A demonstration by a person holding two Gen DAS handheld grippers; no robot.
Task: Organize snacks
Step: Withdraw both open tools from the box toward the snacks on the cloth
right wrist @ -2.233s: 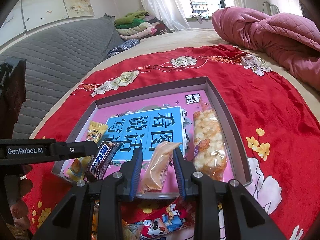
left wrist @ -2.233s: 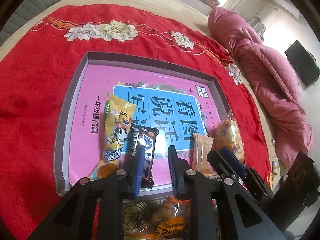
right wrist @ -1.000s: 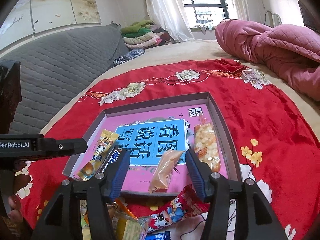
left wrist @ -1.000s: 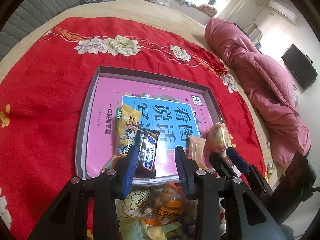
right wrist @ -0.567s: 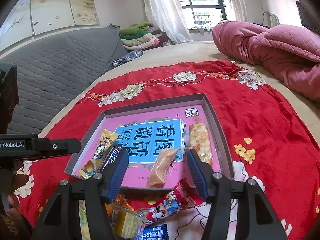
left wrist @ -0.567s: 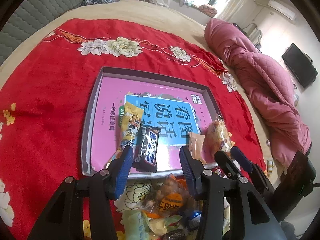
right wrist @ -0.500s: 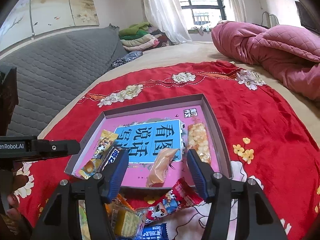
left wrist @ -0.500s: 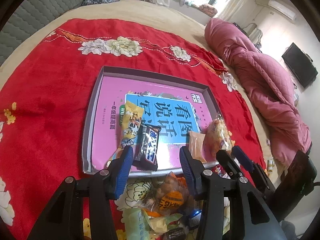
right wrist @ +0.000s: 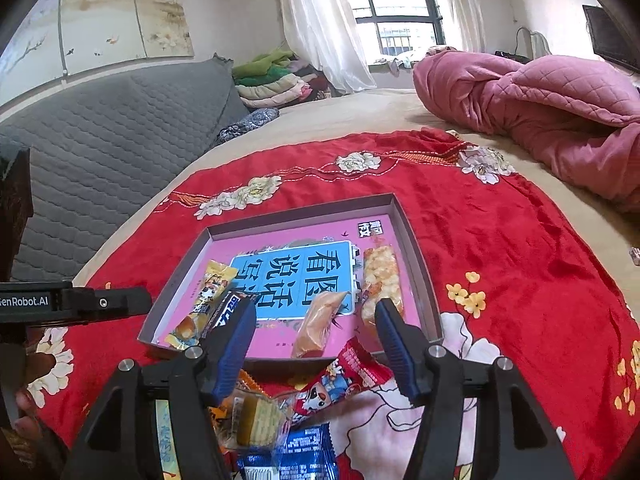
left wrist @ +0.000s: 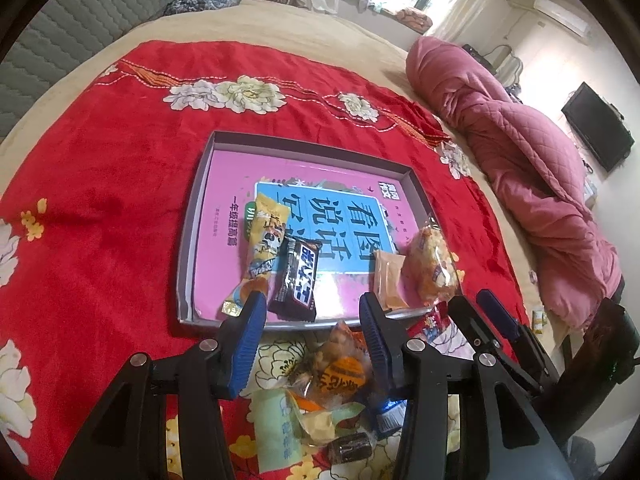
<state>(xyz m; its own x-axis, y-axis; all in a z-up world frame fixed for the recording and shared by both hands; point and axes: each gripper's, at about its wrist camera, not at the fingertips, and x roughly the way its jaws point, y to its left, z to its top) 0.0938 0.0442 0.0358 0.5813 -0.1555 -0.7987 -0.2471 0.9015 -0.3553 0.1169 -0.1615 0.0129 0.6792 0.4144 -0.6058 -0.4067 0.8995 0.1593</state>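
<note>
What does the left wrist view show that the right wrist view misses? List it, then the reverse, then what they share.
Only the left wrist view: a wall-mounted TV, a small dark wrapped candy in the loose pile, and the right claw from outside.

Only the right wrist view: a grey quilted sofa, a blue wrapper, and the painted wall panel.

Both: the tray holding four snacks, the red floral cloth, and the pink quilt. Both claws are open and empty.

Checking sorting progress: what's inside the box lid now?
Inside the box lid, four snacks lie in a row: yellow packet, dark bar, tan pouch, puffed-snack bag. The printed floor beneath them is hidden.
</note>
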